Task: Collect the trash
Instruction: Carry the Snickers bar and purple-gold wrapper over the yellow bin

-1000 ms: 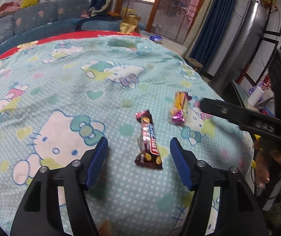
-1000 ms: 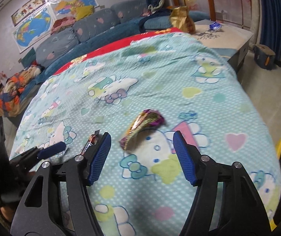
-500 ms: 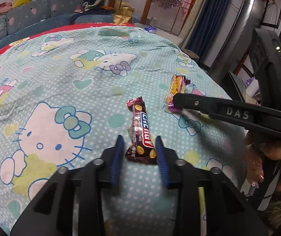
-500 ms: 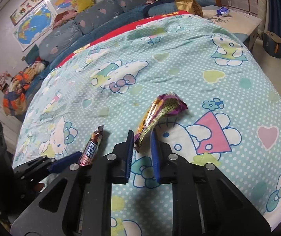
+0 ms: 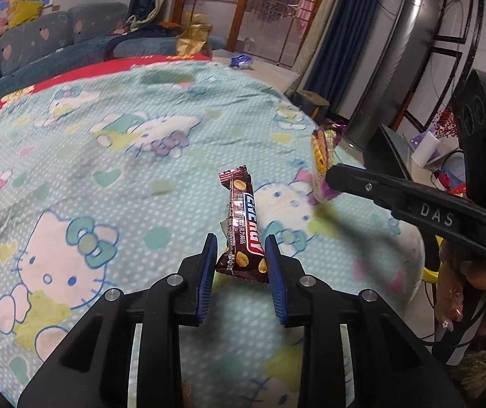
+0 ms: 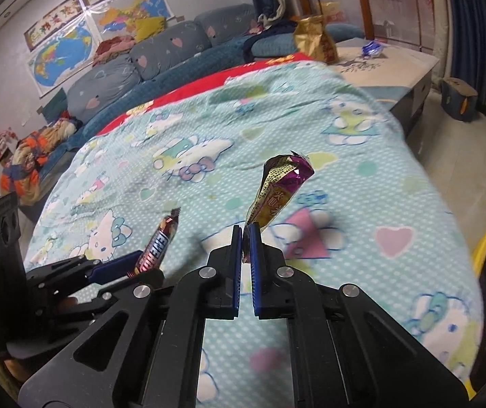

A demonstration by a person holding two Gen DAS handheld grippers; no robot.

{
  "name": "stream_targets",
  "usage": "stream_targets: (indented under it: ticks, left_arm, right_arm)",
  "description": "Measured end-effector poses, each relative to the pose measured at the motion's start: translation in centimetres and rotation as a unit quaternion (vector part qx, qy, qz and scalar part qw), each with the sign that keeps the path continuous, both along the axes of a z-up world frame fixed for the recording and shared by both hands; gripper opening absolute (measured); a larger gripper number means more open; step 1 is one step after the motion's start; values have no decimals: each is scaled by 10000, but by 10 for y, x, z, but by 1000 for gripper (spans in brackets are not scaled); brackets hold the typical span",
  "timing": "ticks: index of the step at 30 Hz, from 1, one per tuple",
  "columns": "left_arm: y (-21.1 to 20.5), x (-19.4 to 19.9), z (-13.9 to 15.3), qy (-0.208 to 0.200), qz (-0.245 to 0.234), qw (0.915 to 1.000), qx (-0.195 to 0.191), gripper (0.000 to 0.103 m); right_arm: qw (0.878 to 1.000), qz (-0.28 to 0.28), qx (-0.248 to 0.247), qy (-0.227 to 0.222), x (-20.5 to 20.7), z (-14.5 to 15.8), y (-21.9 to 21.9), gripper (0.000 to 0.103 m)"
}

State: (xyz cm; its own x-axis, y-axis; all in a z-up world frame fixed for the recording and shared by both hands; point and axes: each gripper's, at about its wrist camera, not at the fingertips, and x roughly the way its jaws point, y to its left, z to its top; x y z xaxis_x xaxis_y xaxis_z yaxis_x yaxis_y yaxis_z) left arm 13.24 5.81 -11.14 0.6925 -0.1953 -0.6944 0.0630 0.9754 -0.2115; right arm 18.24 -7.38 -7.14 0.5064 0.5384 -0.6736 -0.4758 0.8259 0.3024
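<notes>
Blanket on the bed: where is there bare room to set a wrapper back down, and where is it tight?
The blanket lies bare left of and beyond the brown candy bar wrapper, up to the red edge by the sofa. It is tight on the near right, where the left claw and the right claw, pinching the purple-gold wrapper, sit close together.

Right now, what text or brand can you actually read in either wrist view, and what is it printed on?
"DAS": raised letters on the right gripper arm, left wrist view.
Brown candy bar wrapper in the left gripper: large white brand letters, partly hidden, not surely readable; small print too fine.
Purple and gold wrapper: characters too blurred.
Wall maps and banner: too small to read.
</notes>
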Motion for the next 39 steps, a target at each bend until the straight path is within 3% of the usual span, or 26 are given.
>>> stream_targets:
  ticks: [24, 39]
  left_arm:
    - [-94, 18, 33, -416, -909, 9950, -1, 28]
    - [-173, 30, 42, -574, -1691, 9839, 56, 28]
  right_arm:
    - [9896, -1378, 311, -283, -15, 21, -135, 3]
    - [9763, -2130, 275, -272, -28, 16, -207, 3]
